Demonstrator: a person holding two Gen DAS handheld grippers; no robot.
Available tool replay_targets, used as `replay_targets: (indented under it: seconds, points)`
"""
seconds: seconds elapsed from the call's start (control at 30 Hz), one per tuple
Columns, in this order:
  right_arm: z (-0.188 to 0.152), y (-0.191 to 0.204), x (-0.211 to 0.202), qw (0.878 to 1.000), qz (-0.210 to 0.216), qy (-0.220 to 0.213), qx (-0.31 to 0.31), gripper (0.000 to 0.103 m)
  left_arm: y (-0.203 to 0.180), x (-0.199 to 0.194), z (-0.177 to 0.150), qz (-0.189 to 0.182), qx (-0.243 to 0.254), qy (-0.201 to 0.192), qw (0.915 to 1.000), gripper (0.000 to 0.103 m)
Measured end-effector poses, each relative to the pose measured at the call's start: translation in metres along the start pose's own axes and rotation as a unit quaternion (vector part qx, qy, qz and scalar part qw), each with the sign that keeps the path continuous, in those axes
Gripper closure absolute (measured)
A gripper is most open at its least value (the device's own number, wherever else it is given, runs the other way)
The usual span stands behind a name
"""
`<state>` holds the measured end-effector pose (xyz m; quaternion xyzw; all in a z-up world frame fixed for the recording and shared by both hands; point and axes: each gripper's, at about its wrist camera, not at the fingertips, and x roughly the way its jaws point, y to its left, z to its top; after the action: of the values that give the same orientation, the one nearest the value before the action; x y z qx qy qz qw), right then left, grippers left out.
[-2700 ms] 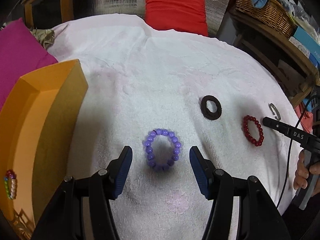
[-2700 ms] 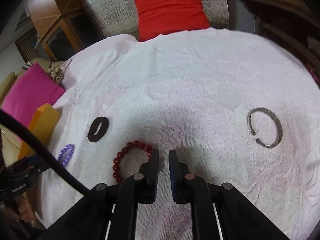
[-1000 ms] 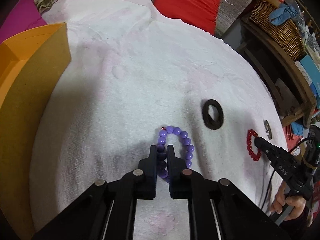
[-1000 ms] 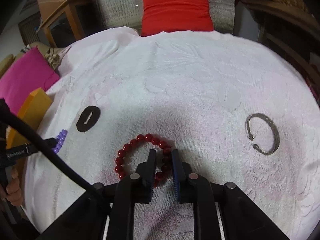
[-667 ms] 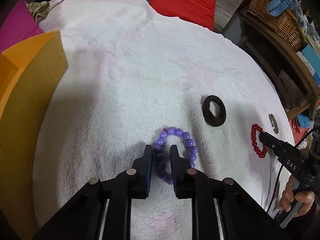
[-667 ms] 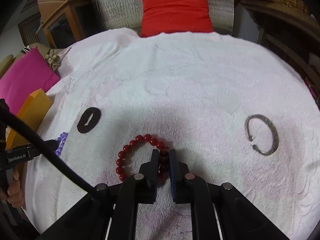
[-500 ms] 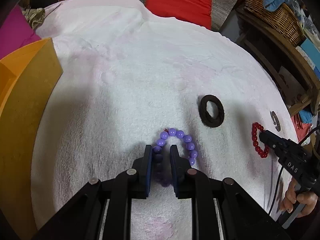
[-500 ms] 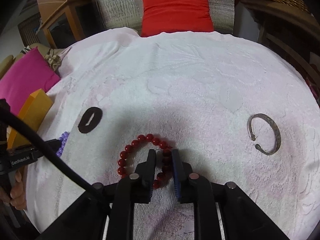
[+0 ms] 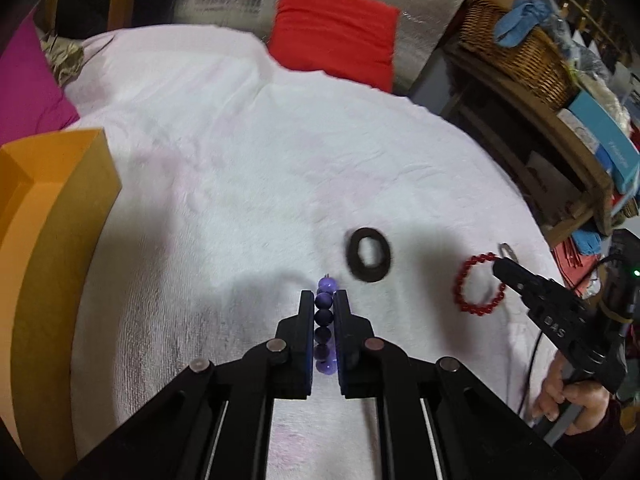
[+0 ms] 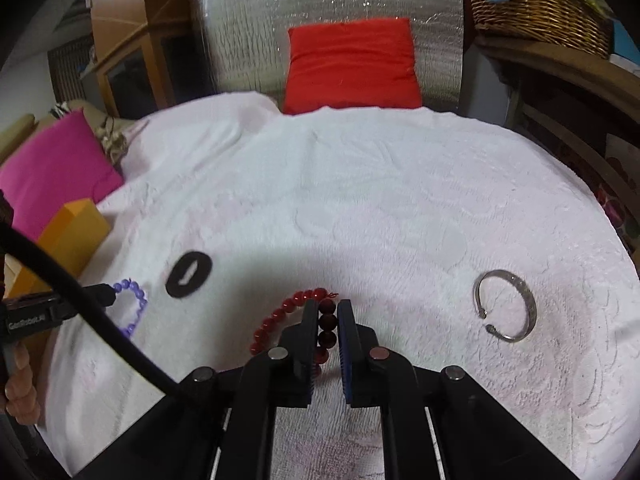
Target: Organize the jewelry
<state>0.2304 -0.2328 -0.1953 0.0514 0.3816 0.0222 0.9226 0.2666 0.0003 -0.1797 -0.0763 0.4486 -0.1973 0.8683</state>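
My left gripper [image 9: 323, 300] is shut on the purple bead bracelet [image 9: 324, 312], which hangs edge-on between the fingers above the white towel; it also shows in the right wrist view [image 10: 132, 304]. My right gripper [image 10: 325, 308] is shut on the red bead bracelet [image 10: 280, 316], lifted off the towel; it also shows in the left wrist view [image 9: 478, 290]. A black ring [image 9: 369, 255] lies on the towel between them. A silver open bangle [image 10: 505, 305] lies right of the right gripper. The orange box [image 9: 52, 220] stands at the left.
The white towel [image 10: 380, 184] covers a round table. A red cushion [image 10: 352, 64] and a pink cushion [image 10: 52, 168] lie beyond its far and left edges. A wicker basket [image 9: 516, 52] sits on a wooden shelf at the right.
Both grippers have closed on their bracelets and lifted them off the towel. The purple bracelet now hangs edge-on in the left fingers.
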Motion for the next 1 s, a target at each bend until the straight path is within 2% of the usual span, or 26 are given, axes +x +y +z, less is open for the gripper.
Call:
replay_targets:
  seconds: [0.17,0.53,1.0]
  points:
    - [0.005,0.003,-0.009,1.000,0.011,-0.025,0.005,0.092,-0.006,-0.017,-0.003,-0.002,0.020,-0.020,0.9996,0.094]
    - [0.009,0.033,-0.021,0.997,0.042,-0.062,-0.008,0.092,0.003,-0.054,-0.007,-0.003,0.019,-0.050,0.9986,0.094]
    - [0.008,0.088,-0.043,0.992,0.079,-0.080,-0.055,0.092,0.037,-0.135,-0.019,0.006,-0.016,-0.116,0.9931,0.094]
